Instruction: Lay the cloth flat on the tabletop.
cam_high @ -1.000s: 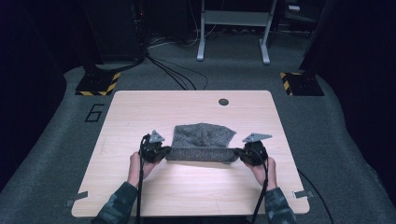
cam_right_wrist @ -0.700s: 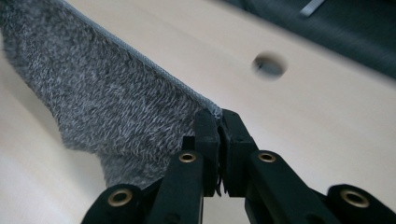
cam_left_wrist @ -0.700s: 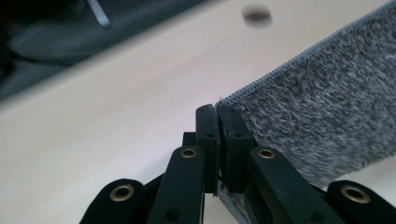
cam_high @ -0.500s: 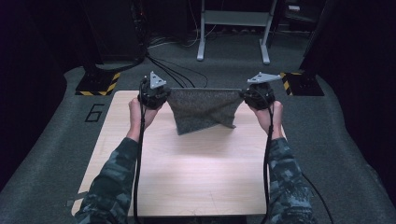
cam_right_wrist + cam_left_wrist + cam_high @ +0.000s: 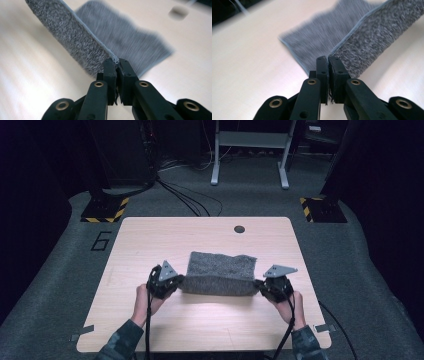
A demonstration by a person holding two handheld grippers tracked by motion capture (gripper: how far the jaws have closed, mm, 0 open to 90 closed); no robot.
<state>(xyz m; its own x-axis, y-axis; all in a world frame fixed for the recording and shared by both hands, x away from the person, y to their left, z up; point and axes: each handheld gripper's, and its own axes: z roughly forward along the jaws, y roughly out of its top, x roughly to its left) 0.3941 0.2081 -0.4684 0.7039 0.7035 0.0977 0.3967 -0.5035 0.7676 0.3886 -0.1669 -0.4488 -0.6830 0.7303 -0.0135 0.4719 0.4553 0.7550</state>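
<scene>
A grey fuzzy cloth [image 5: 220, 271] lies partly on the light wooden table [image 5: 150, 240], with its near edge lifted and stretched between the two grippers. My left gripper [image 5: 176, 283] is shut on the cloth's near left corner [image 5: 331, 53]. My right gripper [image 5: 261, 287] is shut on the near right corner [image 5: 113, 59]. In both gripper views the jaws stand pressed together on the hemmed edge, and the far part of the cloth [image 5: 317, 32] rests flat on the tabletop behind. A hand holds each gripper near the table's front half.
A small dark round hole [image 5: 239, 229] sits near the table's far edge. Black cables [image 5: 185, 200] run over the grey carpet beyond the table, beside yellow-black striped floor plates [image 5: 106, 210]. A metal frame's legs [image 5: 250, 155] stand at the back.
Half a second ago the cloth hung high in the air over the table's far side. Both grippers have since come down and toward the person, laying its far part on the table.
</scene>
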